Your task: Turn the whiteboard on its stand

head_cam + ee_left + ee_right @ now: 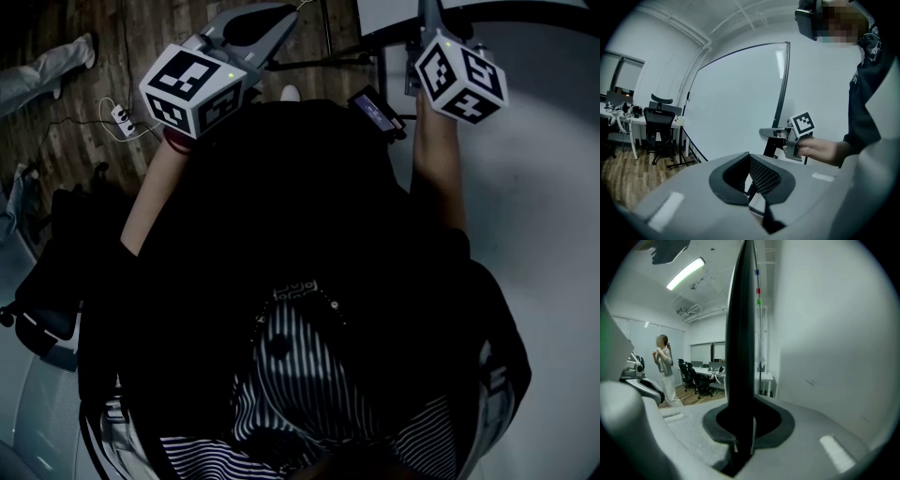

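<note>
Dark clothing over a striped top [309,375] fills most of the head view, hiding nearly everything below the two marker cubes. Beyond it, the right gripper [743,427] is clamped on the dark frame edge [740,333] of the whiteboard [740,103], which stands upright in front of the person with its white face just right of those jaws. The left gripper [752,180] hangs clear of the board, jaws slightly apart with nothing between them. So the hold looks taken, but the turn itself seems not yet begun — the board appears to face squarely forward. Of the stand [693,150] only a thin dark leg near the floor shows; the pivot cannot be made out, and the board's lower edge is hidden behind the left gripper's own body — how freely it will swing cannot be judged
</note>
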`<state>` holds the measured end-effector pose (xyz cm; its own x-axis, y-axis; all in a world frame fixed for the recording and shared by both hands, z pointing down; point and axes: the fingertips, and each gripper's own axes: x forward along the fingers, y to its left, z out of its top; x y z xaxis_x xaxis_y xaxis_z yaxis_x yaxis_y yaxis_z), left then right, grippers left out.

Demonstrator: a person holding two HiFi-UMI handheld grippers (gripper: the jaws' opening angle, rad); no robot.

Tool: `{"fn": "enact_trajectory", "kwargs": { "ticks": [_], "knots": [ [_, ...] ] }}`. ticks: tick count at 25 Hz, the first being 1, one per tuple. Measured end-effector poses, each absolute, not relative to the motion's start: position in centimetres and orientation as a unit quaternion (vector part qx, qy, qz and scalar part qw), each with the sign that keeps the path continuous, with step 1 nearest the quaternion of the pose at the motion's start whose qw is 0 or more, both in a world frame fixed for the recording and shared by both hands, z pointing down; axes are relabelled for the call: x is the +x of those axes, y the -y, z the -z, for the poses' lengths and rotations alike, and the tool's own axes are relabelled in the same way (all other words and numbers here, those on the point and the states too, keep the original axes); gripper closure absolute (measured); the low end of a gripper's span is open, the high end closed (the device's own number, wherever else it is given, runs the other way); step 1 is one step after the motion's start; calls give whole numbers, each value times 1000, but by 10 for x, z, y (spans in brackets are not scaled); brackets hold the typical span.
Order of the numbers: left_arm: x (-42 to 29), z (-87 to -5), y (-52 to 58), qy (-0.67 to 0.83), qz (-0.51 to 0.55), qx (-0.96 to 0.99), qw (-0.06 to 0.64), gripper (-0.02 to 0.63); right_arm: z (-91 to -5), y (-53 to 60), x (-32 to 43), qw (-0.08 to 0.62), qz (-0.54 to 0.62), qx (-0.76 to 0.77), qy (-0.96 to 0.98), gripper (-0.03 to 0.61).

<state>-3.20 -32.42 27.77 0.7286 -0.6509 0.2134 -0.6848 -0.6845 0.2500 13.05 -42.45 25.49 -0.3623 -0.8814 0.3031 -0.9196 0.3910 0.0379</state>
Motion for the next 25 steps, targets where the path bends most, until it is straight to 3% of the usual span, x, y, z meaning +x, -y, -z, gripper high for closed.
{"fn": "enact_trajectory", "kwargs": {
  "ticks": [5,12,19,25],
  "knots": [
    [-34,-277,328,362,-55,917,160,626,-253,420,98,119,-75,539,830,526],
    [-35,-268,338,360,-49,918,158,626,-251,416,29,132,-61,484,863,462],
    [-42,-278,339,375,-44,914,151,626,-270,414,29,140,-64,459,875,439],
    [-40,-265,330,366,-45,918,143,626,-234,388,35,83,-35,447,890,437]
  ]
}}
